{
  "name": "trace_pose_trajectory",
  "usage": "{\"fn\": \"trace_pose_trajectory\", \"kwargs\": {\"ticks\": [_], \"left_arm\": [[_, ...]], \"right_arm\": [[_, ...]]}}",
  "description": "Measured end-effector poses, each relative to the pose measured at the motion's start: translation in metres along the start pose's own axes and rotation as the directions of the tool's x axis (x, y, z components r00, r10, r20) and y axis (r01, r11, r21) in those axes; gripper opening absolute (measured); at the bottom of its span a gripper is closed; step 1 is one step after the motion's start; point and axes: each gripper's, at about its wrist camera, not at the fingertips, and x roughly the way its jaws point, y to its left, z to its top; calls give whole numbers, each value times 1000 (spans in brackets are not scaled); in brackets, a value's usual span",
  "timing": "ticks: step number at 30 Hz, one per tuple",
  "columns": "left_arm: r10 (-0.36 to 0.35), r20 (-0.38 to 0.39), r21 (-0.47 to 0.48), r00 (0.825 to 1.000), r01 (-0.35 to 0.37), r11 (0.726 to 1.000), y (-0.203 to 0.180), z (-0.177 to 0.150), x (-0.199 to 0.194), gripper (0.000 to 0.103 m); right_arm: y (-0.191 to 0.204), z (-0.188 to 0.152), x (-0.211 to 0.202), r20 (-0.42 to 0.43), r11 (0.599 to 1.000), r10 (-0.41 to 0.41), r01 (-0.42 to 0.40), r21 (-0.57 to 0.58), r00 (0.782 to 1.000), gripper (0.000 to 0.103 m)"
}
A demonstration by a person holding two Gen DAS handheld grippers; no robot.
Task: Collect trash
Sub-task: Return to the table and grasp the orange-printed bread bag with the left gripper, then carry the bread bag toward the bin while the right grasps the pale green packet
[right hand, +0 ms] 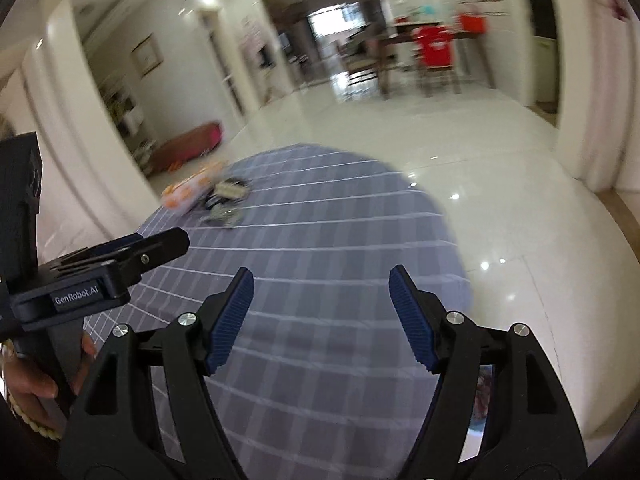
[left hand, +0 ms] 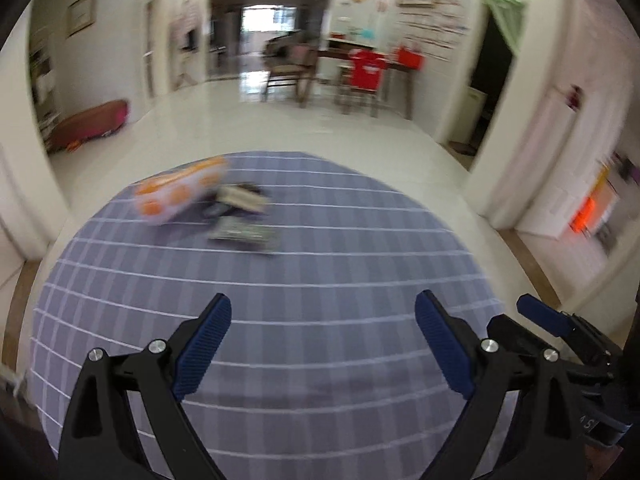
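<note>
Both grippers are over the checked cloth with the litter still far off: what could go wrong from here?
1. The white wrapper with orange dots overlaps the small dark packets, so one grab may drag the pile or take only part.
2. Both views are blurred; closing now would likely miss.
3. The open left gripper and the open right gripper sit close together and may collide over the grey checked cloth.
</note>
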Motion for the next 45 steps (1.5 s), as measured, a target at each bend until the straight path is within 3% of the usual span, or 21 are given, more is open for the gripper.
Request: {"fn": "trace_pose_trajectory", "kwargs": {"ticks": [6, 11, 13, 21, 23, 24, 28, 29, 30, 31, 34, 37, 45], "left_arm": [[101, -7, -46, 995, -101, 994, 73, 15, 20, 91], [191, 1, 93, 982, -190, 977, 101, 29, 39, 91], [245, 48, 182, 968, -250, 951, 102, 36, 46, 91], [241, 41, 322, 970, -242, 915, 114, 58, 86, 91], [251, 40, 336, 967, -249, 908, 116, 61, 96, 91], [251, 39, 346, 967, -249, 905, 115, 62, 100, 91], [273, 44, 413, 961, -266, 871, 104, 62, 112, 90], [275, 36, 426, 961, -264, 865, 102, 62, 115, 75], [268, 11, 421, 963, -248, 873, 102, 63, 119, 62], [274, -9, 398, 962, -248, 883, 104, 65, 121, 42], [239, -38, 314, 970, -215, 925, 113, 67, 116, 37], [213, -26, 246, 977, -200, 948, 119, 64, 97, 35], [192, 61, 61, 980, -195, 979, 122, 41, 10, 34]], "right_arm": [[49, 30, 87, -116, 991, 32, -47, -129, 993, 70], [76, 42, 147, -172, 973, 23, -62, -222, 985, 70], [86, 44, 162, -177, 965, 24, -69, -254, 984, 70], [110, 53, 213, -225, 929, 11, -94, -358, 974, 69], [113, 52, 218, -235, 921, 0, -91, -378, 972, 56], [113, 49, 216, -239, 919, 0, -94, -382, 971, 44], [115, 50, 218, -234, 918, -4, -89, -386, 972, 32], [114, 50, 218, -231, 921, -3, -87, -379, 973, 31], [111, 51, 218, -227, 927, -4, -81, -365, 974, 25], [106, 50, 215, -228, 935, 8, -88, -343, 974, 23], [94, 50, 207, -231, 953, 36, -103, -284, 972, 22], [88, 46, 199, -229, 962, 62, -119, -245, 971, 22], [84, 38, 141, -181, 968, 163, -193, -159, 970, 22]]}}
